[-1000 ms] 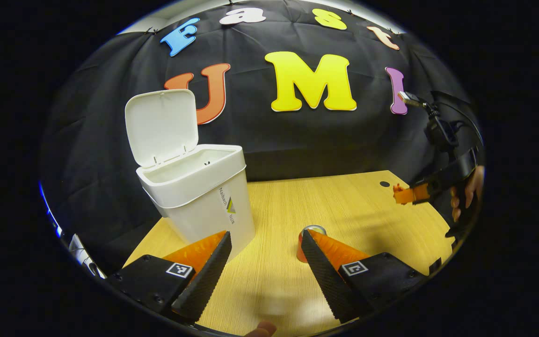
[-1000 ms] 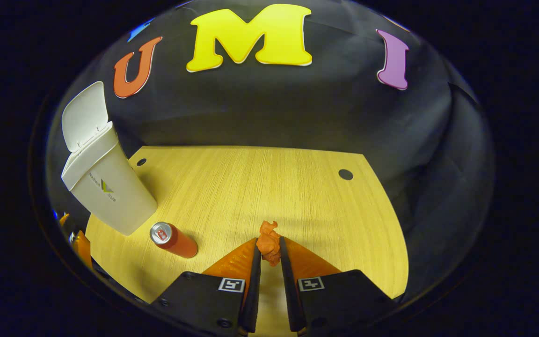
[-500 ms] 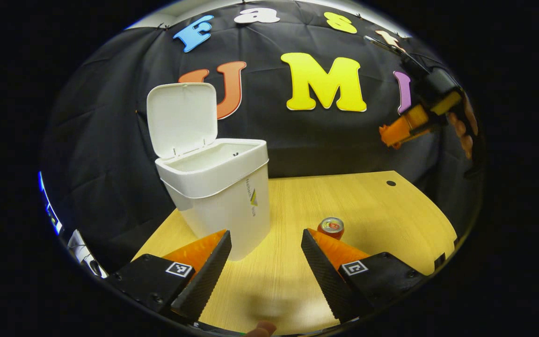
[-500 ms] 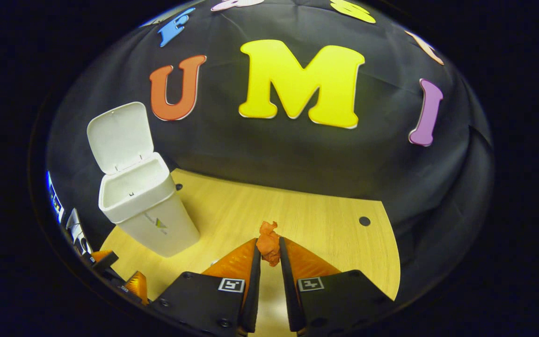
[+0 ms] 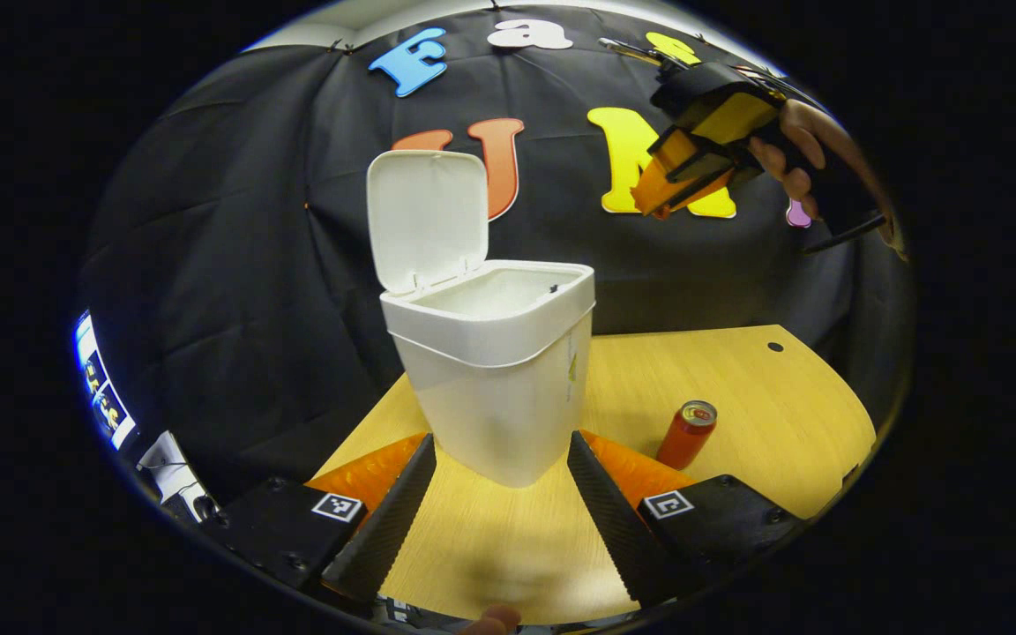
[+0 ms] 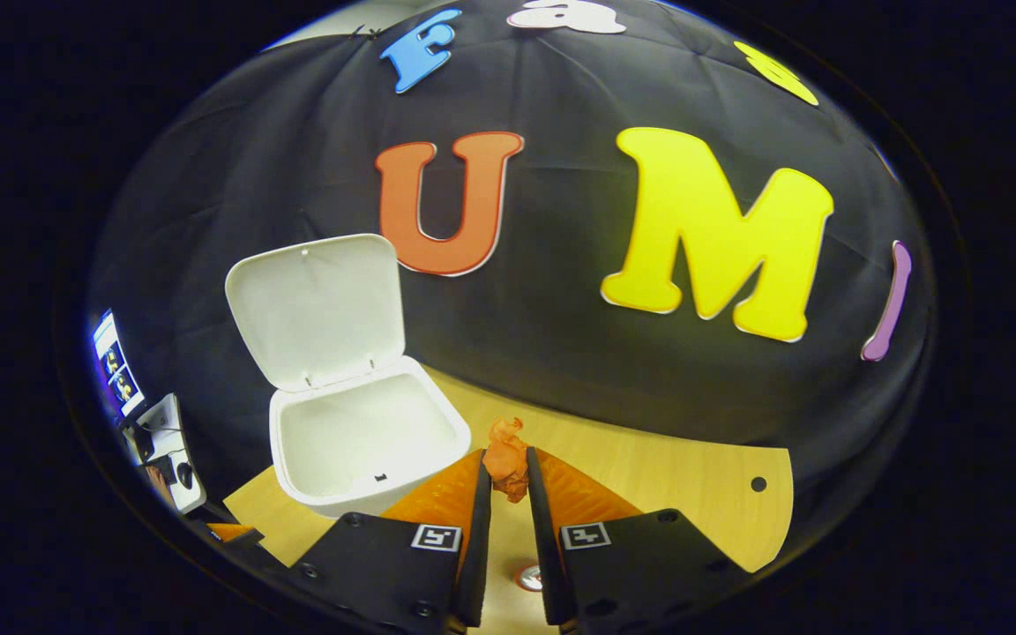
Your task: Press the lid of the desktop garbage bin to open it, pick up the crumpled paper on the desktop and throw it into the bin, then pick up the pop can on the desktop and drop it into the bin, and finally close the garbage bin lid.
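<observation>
The white desktop bin (image 5: 490,379) stands on the wooden table (image 5: 764,388) with its lid (image 5: 427,216) tilted up and open. My left gripper (image 5: 500,438) is open, low above the table, with the bin's base just beyond its fingertips. A red pop can (image 5: 686,434) stands upright to the right of the bin. High at the upper right a hand (image 5: 795,150) holds my right gripper (image 5: 649,198). In the right gripper view, my right gripper (image 6: 508,460) is shut on the orange crumpled paper (image 6: 506,454), above and just right of the open bin (image 6: 367,432). The can top (image 6: 530,578) shows far below.
A small lit screen (image 5: 98,392) and a device (image 6: 164,437) sit off the table's left side. The table has a round hole (image 5: 775,347) near its far right corner. Black cloth closes off the back. A fingertip (image 5: 490,619) shows at the bottom edge.
My right gripper has risen and moved left with the paper, from low over the table to high beside the open bin. My left gripper has swung left, so the bin now sits between its fingers.
</observation>
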`<state>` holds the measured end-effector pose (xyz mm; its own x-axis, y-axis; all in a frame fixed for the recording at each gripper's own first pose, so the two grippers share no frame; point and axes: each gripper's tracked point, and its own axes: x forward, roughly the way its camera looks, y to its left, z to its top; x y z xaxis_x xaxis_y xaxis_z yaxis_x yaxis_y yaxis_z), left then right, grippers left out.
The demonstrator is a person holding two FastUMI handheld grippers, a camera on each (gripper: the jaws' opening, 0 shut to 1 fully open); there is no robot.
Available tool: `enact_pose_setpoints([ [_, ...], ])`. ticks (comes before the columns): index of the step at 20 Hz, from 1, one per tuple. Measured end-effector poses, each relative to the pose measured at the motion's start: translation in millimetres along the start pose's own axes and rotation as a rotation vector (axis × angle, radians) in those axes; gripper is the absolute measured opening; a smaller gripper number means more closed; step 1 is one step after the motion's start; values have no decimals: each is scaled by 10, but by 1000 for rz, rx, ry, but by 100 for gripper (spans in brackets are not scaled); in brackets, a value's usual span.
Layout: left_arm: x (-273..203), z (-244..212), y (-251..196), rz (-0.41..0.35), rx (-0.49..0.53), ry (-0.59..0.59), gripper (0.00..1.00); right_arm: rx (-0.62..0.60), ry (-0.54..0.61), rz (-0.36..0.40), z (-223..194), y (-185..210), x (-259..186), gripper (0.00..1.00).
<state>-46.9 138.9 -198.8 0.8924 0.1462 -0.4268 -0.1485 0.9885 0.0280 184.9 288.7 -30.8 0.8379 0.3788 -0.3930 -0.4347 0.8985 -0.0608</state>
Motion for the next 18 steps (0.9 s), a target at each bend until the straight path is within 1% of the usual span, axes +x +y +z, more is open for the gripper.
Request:
enact_pose_setpoints([
  [2,28,-80,233,28,-12,12,99,-19,1,42,64,365,133,27],
  [4,43,-153,390,52,-25,27,99,-44,18,81,29,674,277,27],
  [5,50,-194,462,61,-31,37,99,-53,27,100,23,818,324,24],
  [6,57,-237,516,68,-34,44,100,-62,34,117,-5,944,373,27],
  [7,44,-268,564,75,-36,51,99,-68,41,128,-37,1050,408,26],
  [10,52,-293,648,86,-33,53,99,-88,60,134,-97,1200,531,26],
  [13,81,-307,608,69,-27,55,100,-93,69,144,-142,1262,560,27],
  [14,97,-303,574,59,-26,56,100,-85,65,154,-138,1283,534,35],
  [15,114,-310,540,48,-24,58,99,-80,56,161,-117,1280,532,39],
  [16,134,-311,487,34,-23,60,99,-72,48,172,-85,1273,507,51],
  [17,151,-322,448,23,-24,61,99,-68,39,182,-61,1256,463,58],
  [18,176,-319,402,12,-26,64,99,-65,24,178,-16,1221,418,70],
])
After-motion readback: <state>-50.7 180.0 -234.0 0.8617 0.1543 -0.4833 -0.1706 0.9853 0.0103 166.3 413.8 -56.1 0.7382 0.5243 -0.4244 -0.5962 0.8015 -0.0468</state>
